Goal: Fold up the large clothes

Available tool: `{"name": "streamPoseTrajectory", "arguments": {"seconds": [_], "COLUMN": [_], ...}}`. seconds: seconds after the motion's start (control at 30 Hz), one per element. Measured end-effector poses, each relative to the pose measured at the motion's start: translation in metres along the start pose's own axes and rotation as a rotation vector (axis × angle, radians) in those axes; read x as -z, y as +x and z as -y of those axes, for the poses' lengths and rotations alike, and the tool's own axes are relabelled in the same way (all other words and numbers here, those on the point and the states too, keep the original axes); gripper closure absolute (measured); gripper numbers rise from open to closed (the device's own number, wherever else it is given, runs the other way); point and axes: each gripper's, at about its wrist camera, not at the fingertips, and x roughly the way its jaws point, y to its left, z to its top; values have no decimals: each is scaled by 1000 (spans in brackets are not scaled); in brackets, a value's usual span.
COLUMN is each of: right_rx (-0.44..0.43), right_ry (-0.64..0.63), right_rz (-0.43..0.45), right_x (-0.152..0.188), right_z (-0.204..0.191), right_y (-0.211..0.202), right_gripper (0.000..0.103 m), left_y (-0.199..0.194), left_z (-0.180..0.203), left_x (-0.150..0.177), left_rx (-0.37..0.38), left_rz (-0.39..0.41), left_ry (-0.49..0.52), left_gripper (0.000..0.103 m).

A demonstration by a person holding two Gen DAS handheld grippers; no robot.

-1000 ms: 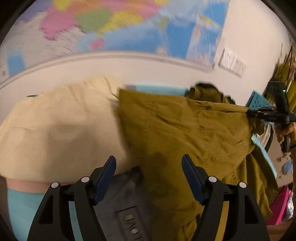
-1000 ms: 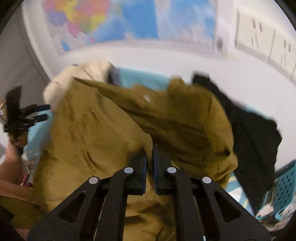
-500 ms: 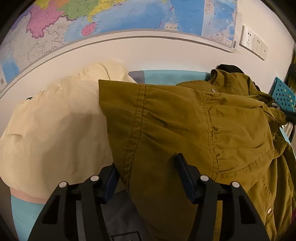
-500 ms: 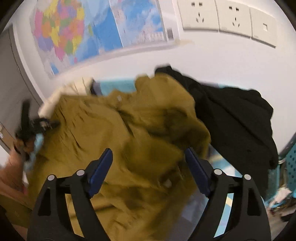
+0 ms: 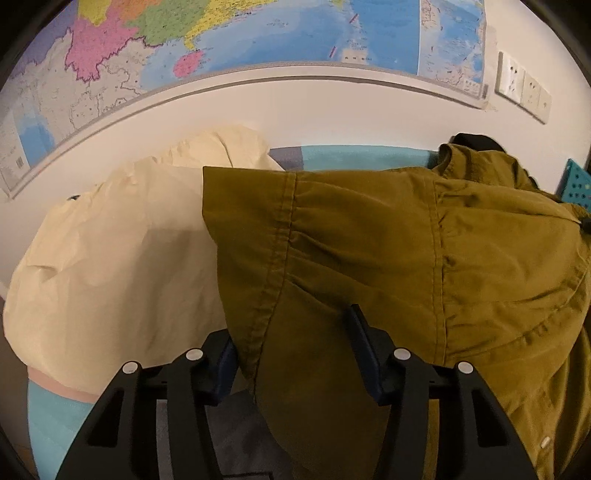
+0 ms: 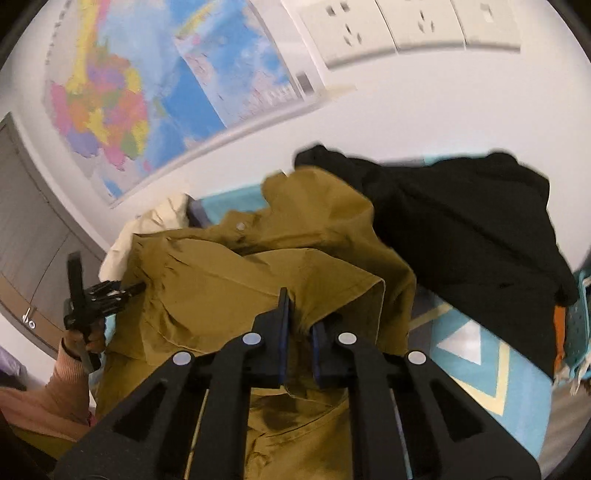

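Note:
An olive-green jacket (image 5: 388, 240) lies spread over the bed, its hem edge at the left. My left gripper (image 5: 291, 350) is open, its jaws on either side of the jacket's lower hem fold, without pinching it. In the right wrist view the same jacket (image 6: 229, 280) is bunched, and my right gripper (image 6: 297, 325) is shut on a fold of it. The left gripper (image 6: 107, 295) also shows at that jacket's far left edge.
A cream garment (image 5: 122, 258) lies left of the jacket. A black garment (image 6: 461, 229) lies to its right. The bed cover (image 6: 480, 362) is teal with a pattern. A teal basket (image 5: 576, 184) stands at far right. A map (image 5: 258, 37) and sockets (image 6: 406, 26) are on the wall.
My right gripper opened half a second ago and has now shut on a jacket fold. The left gripper closed in on the hem, which now lies between its open jaws.

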Motion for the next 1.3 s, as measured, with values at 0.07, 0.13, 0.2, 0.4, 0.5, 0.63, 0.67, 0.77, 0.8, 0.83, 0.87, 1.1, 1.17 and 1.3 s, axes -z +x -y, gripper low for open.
{"name": "streamPoseTrajectory", "arguments": {"seconds": [0.07, 0.13, 0.2, 0.4, 0.5, 0.63, 0.67, 0.77, 0.8, 0.83, 0.87, 1.1, 1.17, 1.3], "right_rx": [102, 160, 172, 162, 110, 151, 176, 158, 146, 137, 124, 32, 44, 91], "right_ry": [-8, -33, -1, -110, -246, -227, -211, -144, -136, -128, -131, -121, -144, -207], "right_rz": [-66, -99, -39, 141, 74, -77, -104, -134, -127, -111, -73, 5, -7, -110], "right_x": [6, 11, 12, 17, 24, 26, 27, 31, 31, 31, 31, 74, 98, 137], "right_z": [2, 0, 1, -37, -68, -51, -42, -24, -24, -25, -28, -27, -32, -48], "right_y": [24, 35, 23, -34, -17, 44, 56, 74, 69, 60, 44, -46, -59, -48], "right_gripper": [75, 72, 55, 54, 54, 54, 57, 62, 58, 56, 51, 49, 48, 49], "left_y": [4, 6, 5, -25, -40, -18, -10, -1, -5, -10, -19, -64, -71, -79], "left_z": [4, 9, 10, 7, 7, 20, 21, 21, 20, 17, 12, -17, -14, -3], "left_x": [-1, -1, 1, 9, 17, 24, 26, 27, 27, 27, 29, 59, 76, 105], "left_rx": [-30, -57, -71, 6, 76, 8, -16, -37, -41, -35, -4, 110, 130, 151], "left_rz": [0, 5, 6, 33, 75, 23, 2, -6, 5, 14, 28, 59, 46, 13], "left_ry": [3, 20, 30, 36, 55, 107, 109, 101, 99, 91, 76, 32, 48, 102], "left_gripper": [49, 49, 47, 39, 35, 35, 33, 30, 31, 31, 31, 31, 30, 30]}}
